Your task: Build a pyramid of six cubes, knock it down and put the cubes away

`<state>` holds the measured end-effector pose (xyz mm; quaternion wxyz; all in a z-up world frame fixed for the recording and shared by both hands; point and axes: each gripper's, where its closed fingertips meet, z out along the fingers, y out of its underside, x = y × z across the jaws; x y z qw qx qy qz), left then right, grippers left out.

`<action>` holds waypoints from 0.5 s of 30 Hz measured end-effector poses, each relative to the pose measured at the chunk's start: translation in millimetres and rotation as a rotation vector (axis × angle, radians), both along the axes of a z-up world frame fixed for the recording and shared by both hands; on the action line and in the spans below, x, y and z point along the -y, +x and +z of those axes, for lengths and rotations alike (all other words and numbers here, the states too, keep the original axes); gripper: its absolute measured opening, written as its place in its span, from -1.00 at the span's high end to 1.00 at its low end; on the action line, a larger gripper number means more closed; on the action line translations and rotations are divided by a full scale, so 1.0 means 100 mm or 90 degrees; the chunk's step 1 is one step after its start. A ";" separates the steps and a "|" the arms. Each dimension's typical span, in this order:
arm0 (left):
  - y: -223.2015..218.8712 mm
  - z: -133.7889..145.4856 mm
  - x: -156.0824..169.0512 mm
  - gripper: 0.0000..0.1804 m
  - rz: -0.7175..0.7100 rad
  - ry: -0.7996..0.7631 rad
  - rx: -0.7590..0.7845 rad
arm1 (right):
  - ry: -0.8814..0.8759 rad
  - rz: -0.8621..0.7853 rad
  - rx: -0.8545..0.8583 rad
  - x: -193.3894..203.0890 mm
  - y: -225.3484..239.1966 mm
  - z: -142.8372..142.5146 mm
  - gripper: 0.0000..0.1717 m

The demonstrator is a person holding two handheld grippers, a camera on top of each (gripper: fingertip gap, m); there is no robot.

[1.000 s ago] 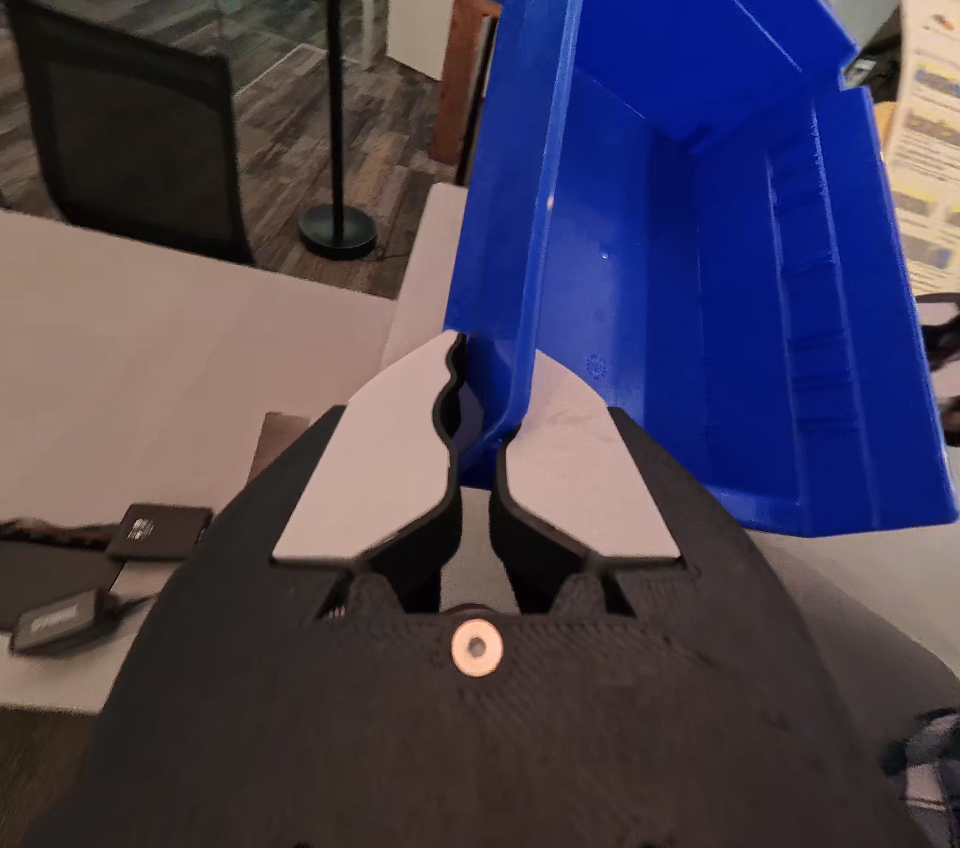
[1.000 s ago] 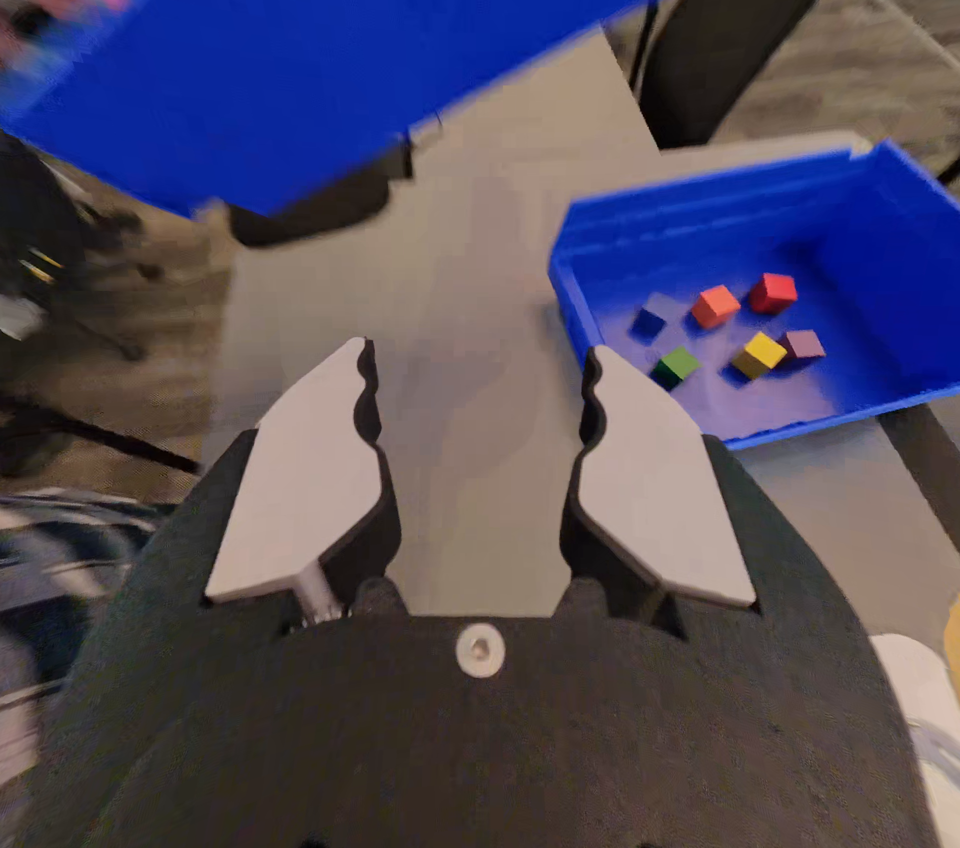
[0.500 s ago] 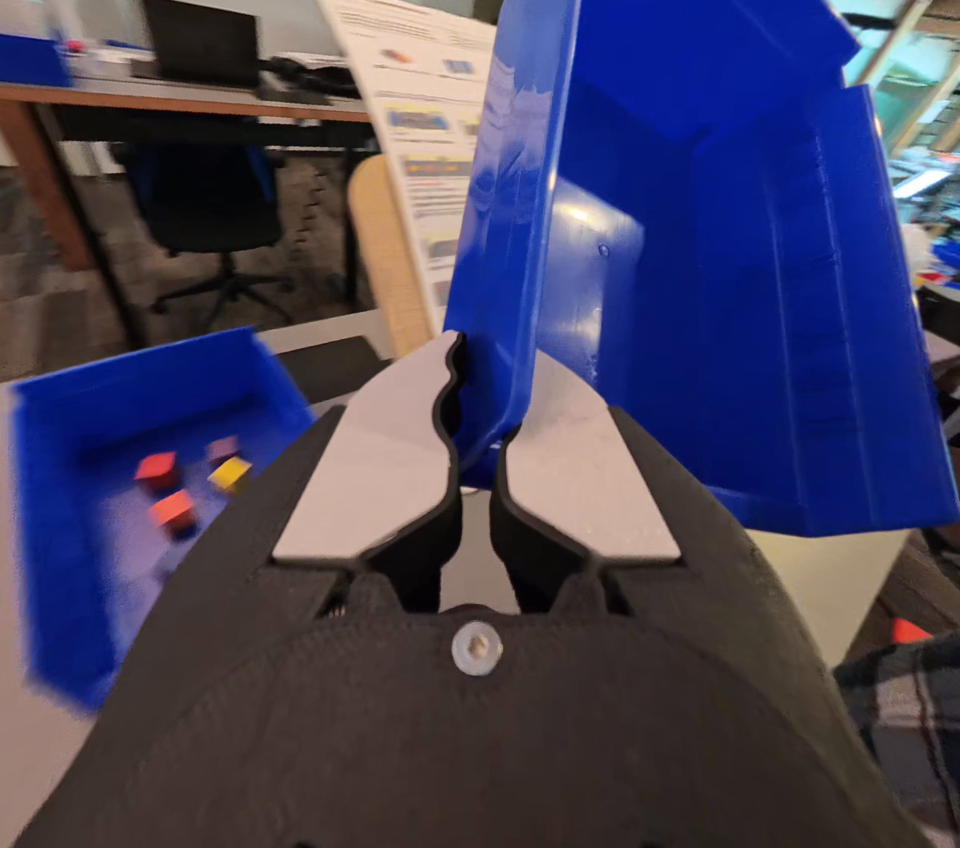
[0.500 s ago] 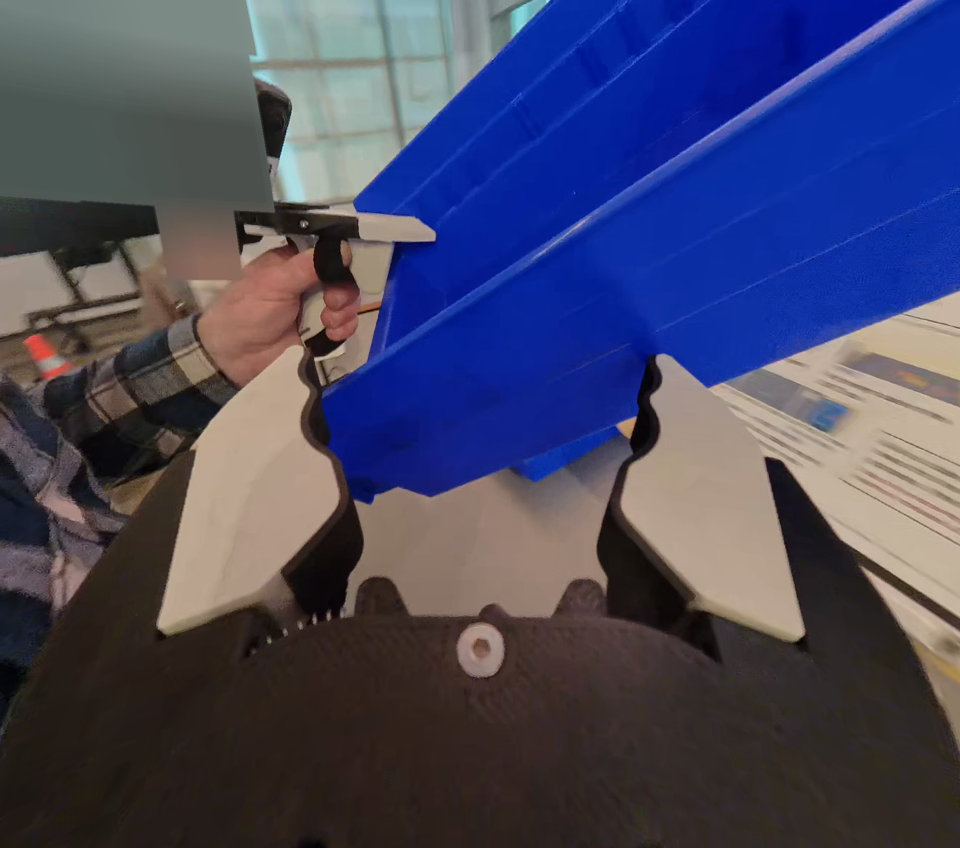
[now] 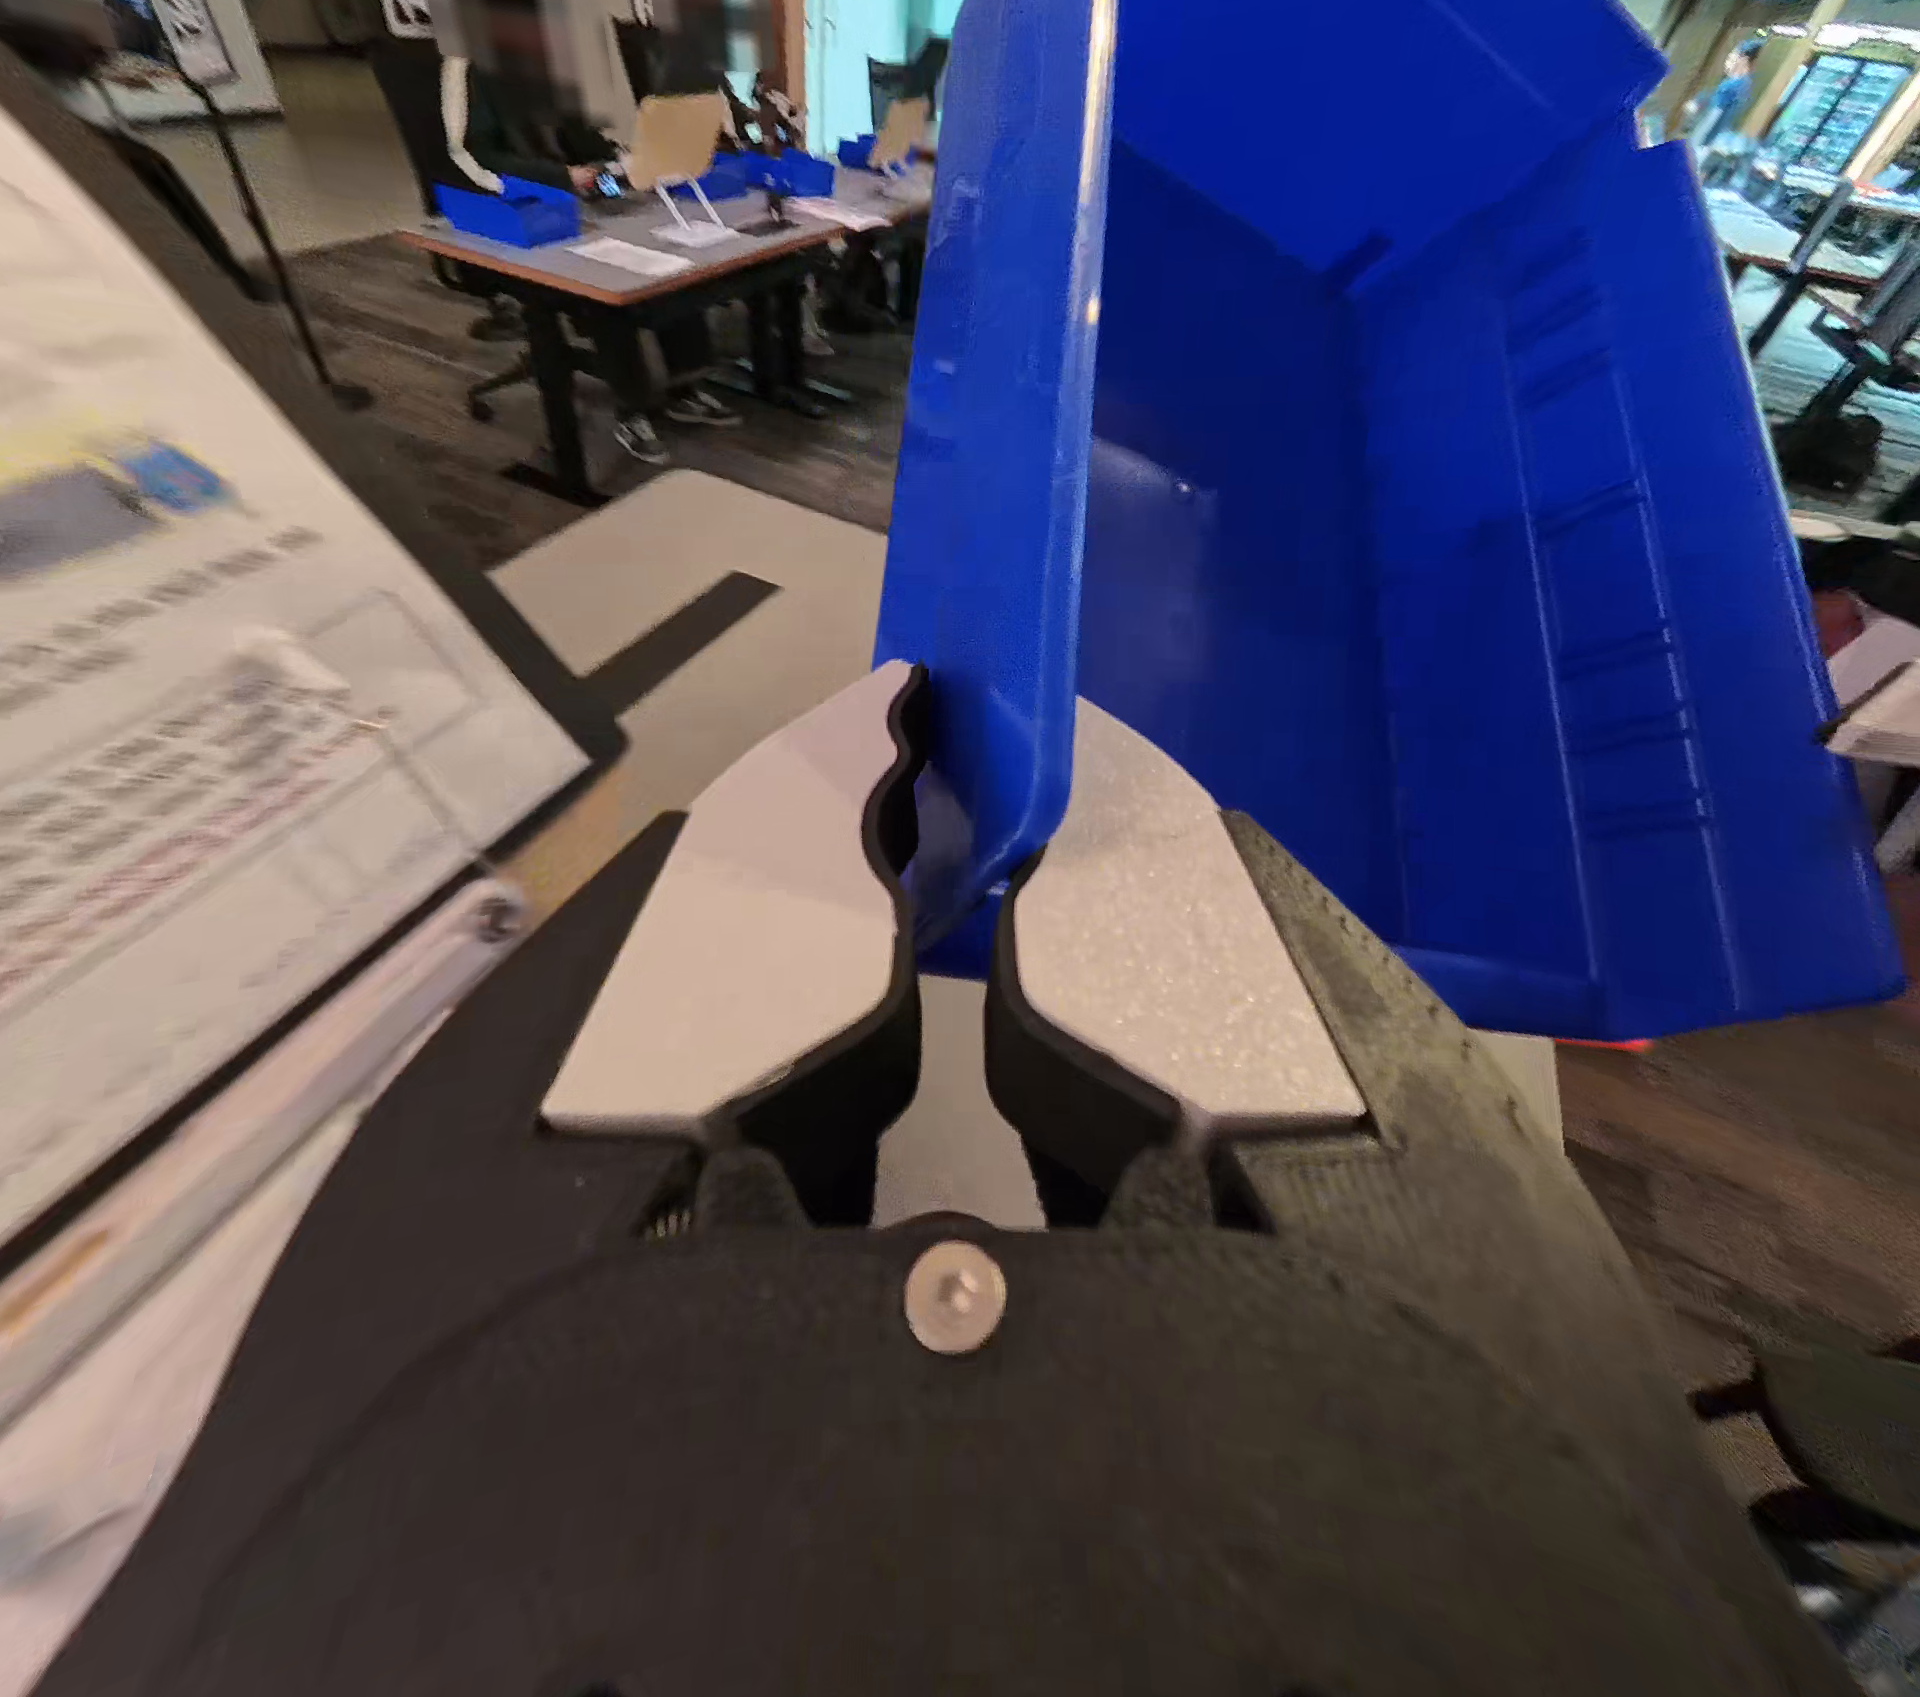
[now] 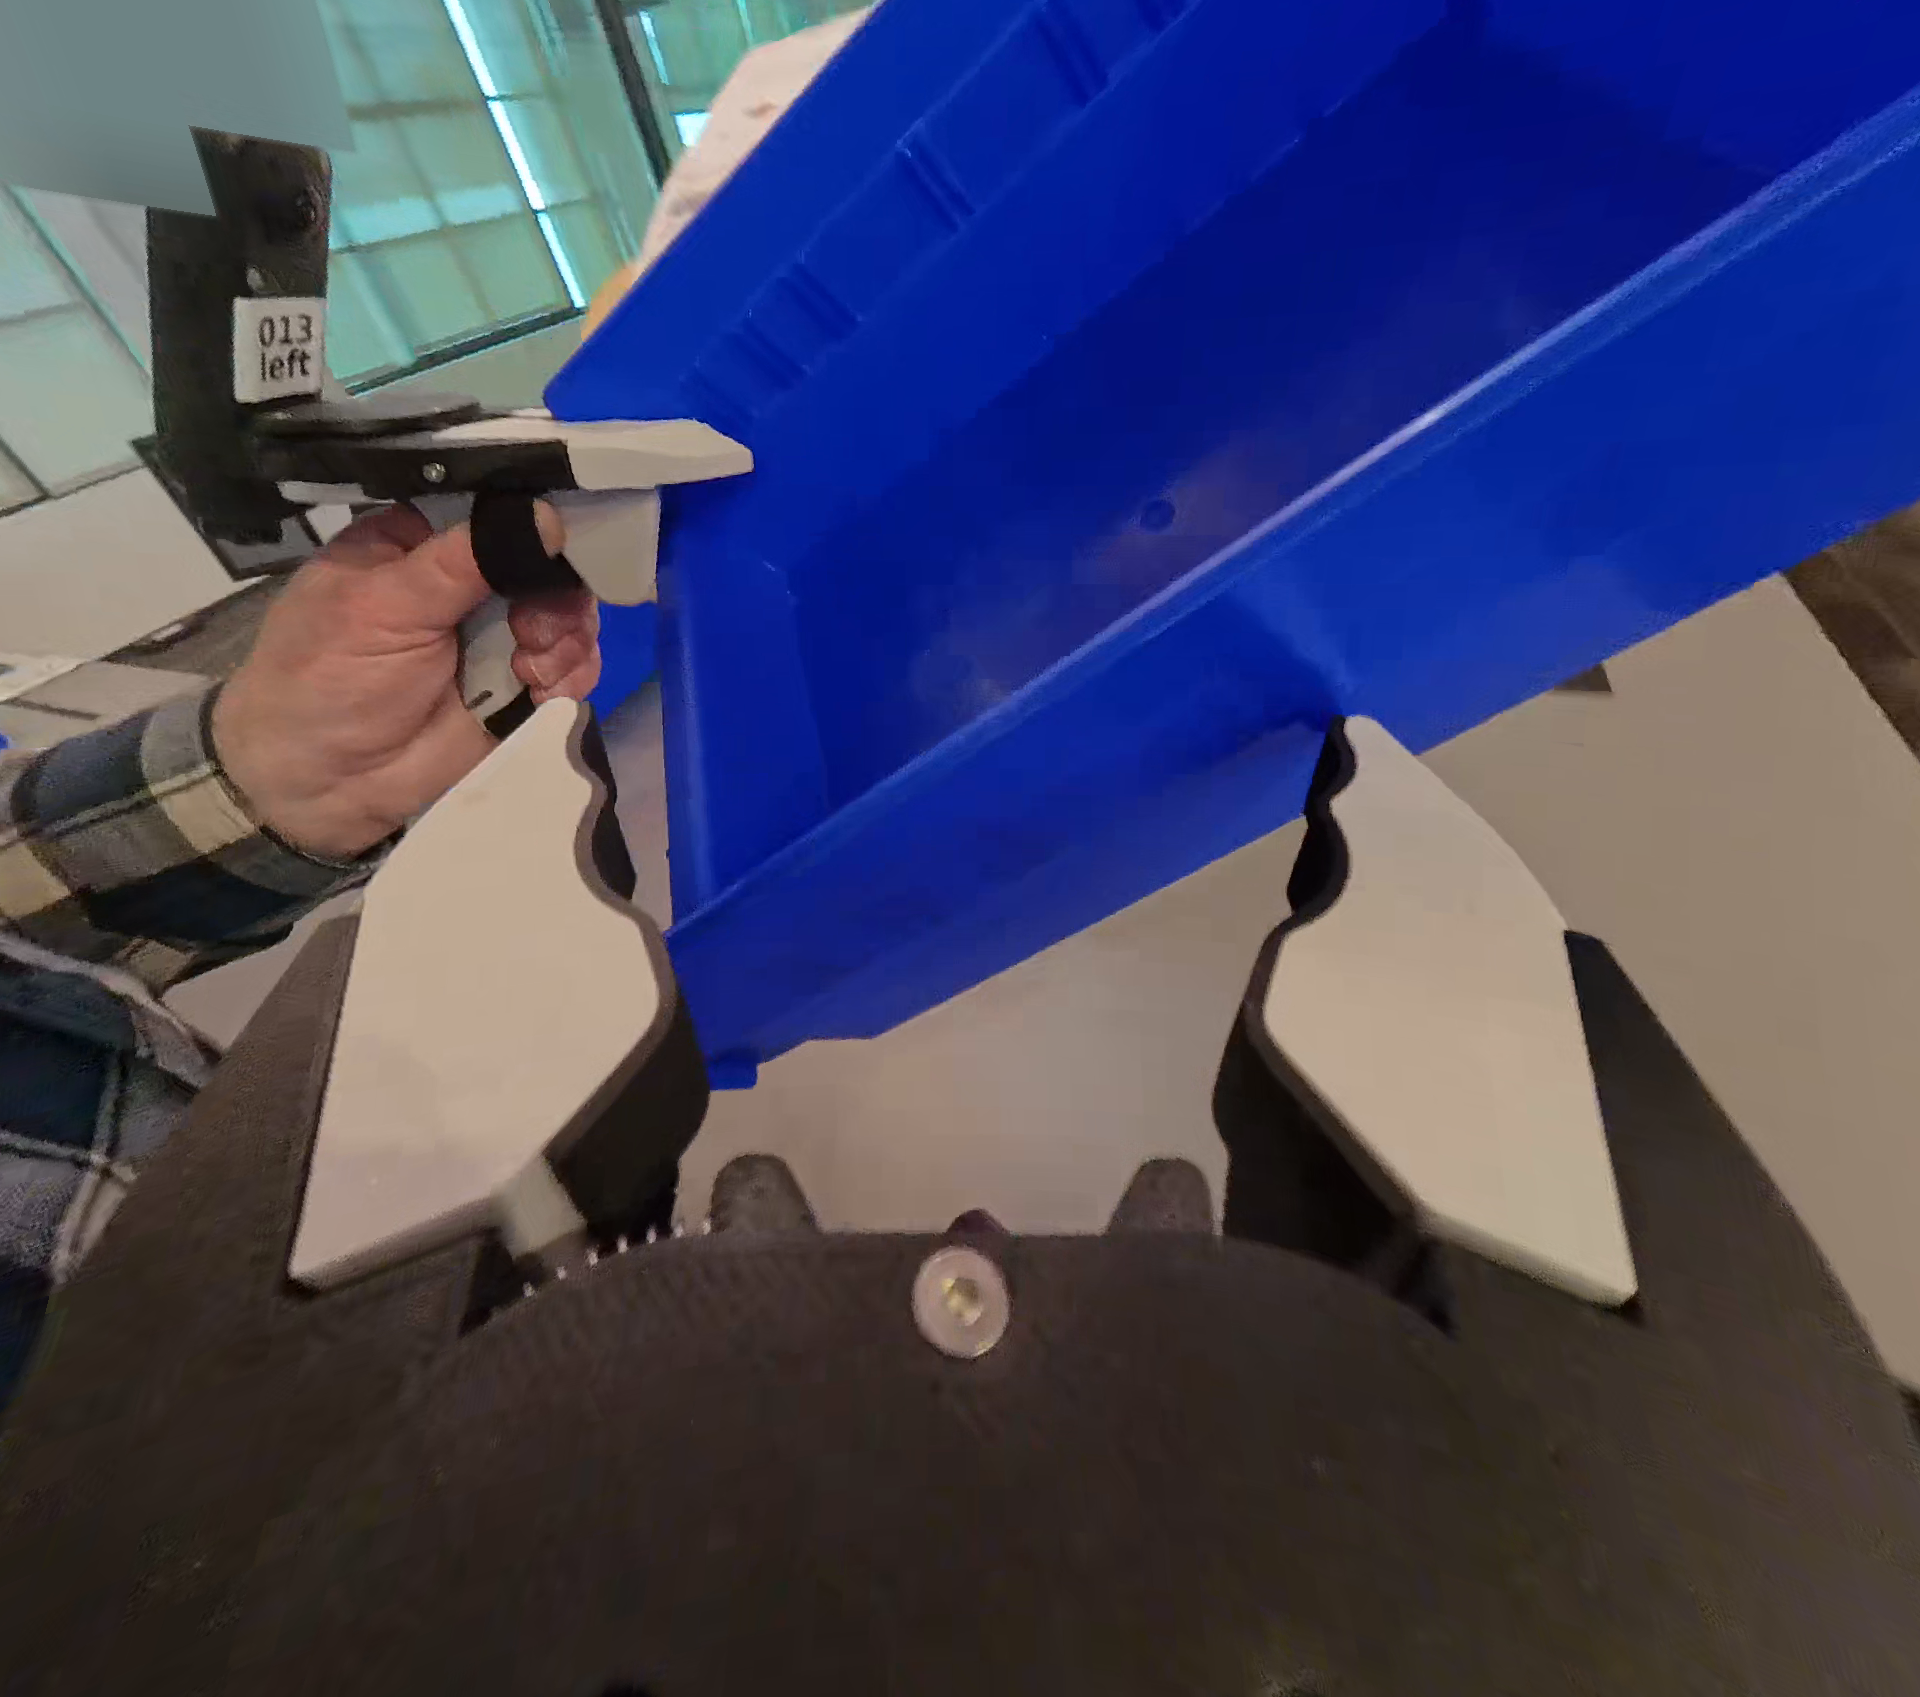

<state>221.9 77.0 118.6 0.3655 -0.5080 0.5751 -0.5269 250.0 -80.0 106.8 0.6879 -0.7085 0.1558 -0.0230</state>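
Empty blue bin held up in air, left tongs clamped on its wall, right tongs open

Left wrist view: left gripper (image 5: 961, 800) pinches the near side wall of the blue bin (image 5: 1455, 504), both pads pressed on it, bin tipped up, printed sheet (image 5: 187, 660) left of bin. Right wrist view: right gripper (image 6: 961, 826) spread wide beneath the bin (image 6: 1195, 452), corner between the fingers, not clamped; hand (image 6: 353, 681) left of bin; cubes not visible

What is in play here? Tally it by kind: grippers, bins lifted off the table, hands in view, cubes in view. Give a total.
Grippers: 2, the left gripper and the right gripper
Lifted blue bin: 1
Hand in view: 1
Cubes in view: 0
Total: 4
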 end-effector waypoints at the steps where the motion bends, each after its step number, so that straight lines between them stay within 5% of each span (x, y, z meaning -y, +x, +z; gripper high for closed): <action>1: 0.10 -0.16 0.08 0.90 -0.010 -0.015 -0.019 | -0.007 -0.009 -0.019 0.07 0.07 -0.11 -0.46; 9: 0.27 -1.28 0.21 0.89 0.012 -0.064 -0.161 | -0.128 0.016 -0.174 0.11 0.28 -1.17 -0.51; 15: 0.12 -1.99 0.02 0.88 0.072 -0.138 -0.251 | -0.199 0.090 -0.254 -0.17 0.35 -1.68 -0.52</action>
